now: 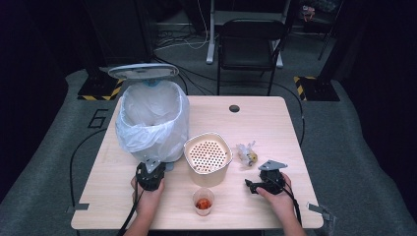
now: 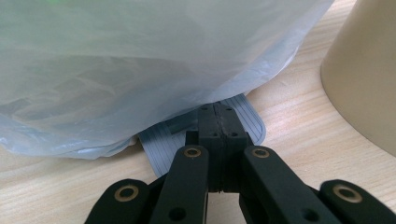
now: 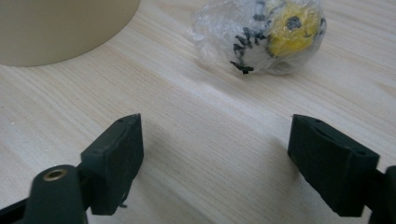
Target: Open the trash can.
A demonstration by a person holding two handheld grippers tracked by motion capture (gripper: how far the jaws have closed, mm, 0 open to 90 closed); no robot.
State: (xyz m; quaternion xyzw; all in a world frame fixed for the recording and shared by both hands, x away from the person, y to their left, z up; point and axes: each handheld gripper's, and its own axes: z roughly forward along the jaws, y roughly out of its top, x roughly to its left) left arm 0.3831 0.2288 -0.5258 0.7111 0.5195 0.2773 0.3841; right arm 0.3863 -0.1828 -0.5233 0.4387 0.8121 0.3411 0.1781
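Left gripper [image 2: 218,122], jaws pressed together, pressing onto ribbed grey pedal [image 2: 243,116] under crinkled translucent bin liner [image 2: 140,70]. Right gripper [image 3: 215,158], jaws spread wide, hovering over wood-grain surface [image 3: 196,116]; crumpled clear wrapper ball [image 3: 266,37], roundish, lying just ahead, apart.

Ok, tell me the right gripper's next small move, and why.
Probably ease the right gripper forward over the wrapped scrap. Its jaws stand wide open, with bare table between them and the scrap just ahead. The left gripper, shut, rests on the bin's pedal, and the lid is up.
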